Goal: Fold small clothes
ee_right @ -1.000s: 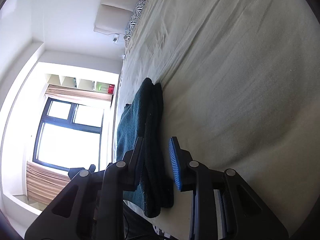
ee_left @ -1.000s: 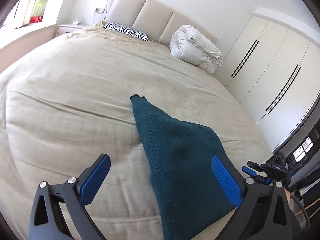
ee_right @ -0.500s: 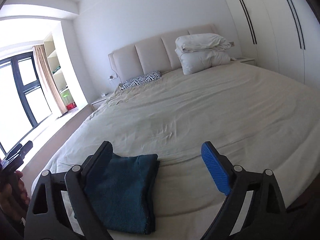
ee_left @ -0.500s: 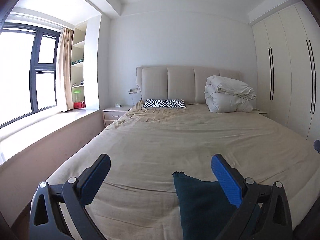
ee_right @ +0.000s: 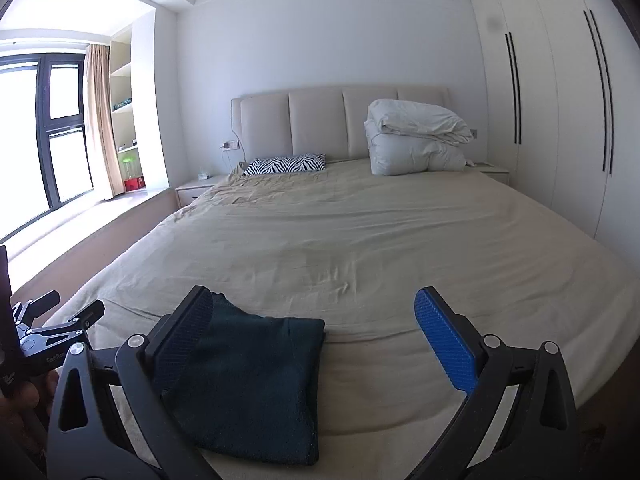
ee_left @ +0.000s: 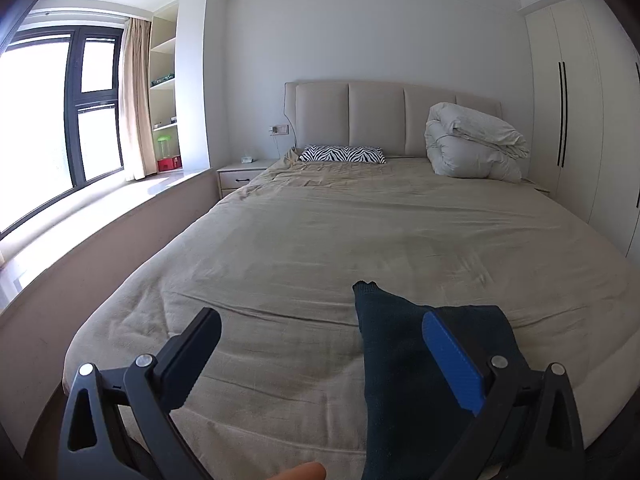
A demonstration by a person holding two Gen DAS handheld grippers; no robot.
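Right wrist view: the right gripper (ee_right: pixel 314 344) stands wide apart with nothing between its pads, held above the near end of the bed (ee_right: pixel 380 240). A folded dark green garment (ee_right: pixel 256 380) lies flat on the beige sheet under the left finger of that gripper, near the foot edge. At the far left edge the left gripper (ee_right: pixel 60 320) shows partly, with a hand below it. In the left wrist view the left gripper (ee_left: pixel 320 356) is also wide, gripping nothing, and the same garment (ee_left: pixel 404 380) lies below its right finger on the bed. Farther off, a zebra-striped pillow (ee_right: pixel 285 164) and a bundled white duvet (ee_right: pixel 416 140) sit against the headboard (ee_right: pixel 316 120), with a wardrobe (ee_right: pixel 560 100) on the right.
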